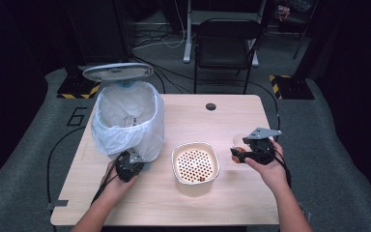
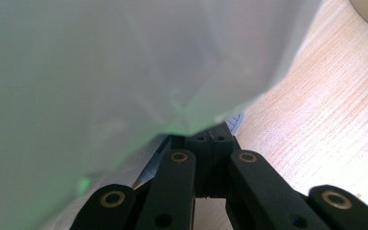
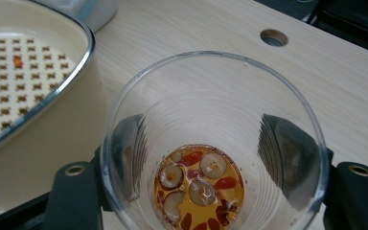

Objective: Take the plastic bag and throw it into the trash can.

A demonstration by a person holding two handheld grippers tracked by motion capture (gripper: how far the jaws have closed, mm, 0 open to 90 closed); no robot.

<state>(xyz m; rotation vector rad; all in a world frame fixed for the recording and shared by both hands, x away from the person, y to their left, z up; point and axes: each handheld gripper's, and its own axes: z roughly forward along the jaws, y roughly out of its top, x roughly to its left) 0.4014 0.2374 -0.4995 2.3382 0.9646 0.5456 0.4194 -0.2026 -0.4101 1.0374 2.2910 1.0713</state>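
Observation:
A clear plastic cup [image 3: 211, 91] with a little amber liquid and sliced dried fruit [image 3: 199, 187] at its bottom sits between the jaws of my right gripper [image 3: 206, 148], which is shut on its sides. In the high view the cup [image 1: 239, 141] and right gripper [image 1: 240, 153] are held just right of a cream bowl with a perforated insert [image 1: 195, 163]. A small red bit [image 3: 17, 61] lies on the insert. My left gripper [image 1: 128, 166] is shut, its tips [image 2: 210, 140] at the foot of the bin under the white bag [image 2: 124, 62].
A bin lined with a white bag [image 1: 128, 118] stands at the table's left, its lid [image 1: 118, 71] raised. The wooden table [image 1: 232, 198] has a round hole [image 1: 210, 106] near its far edge. A black folding chair [image 1: 224, 43] stands behind it, with cables on the floor.

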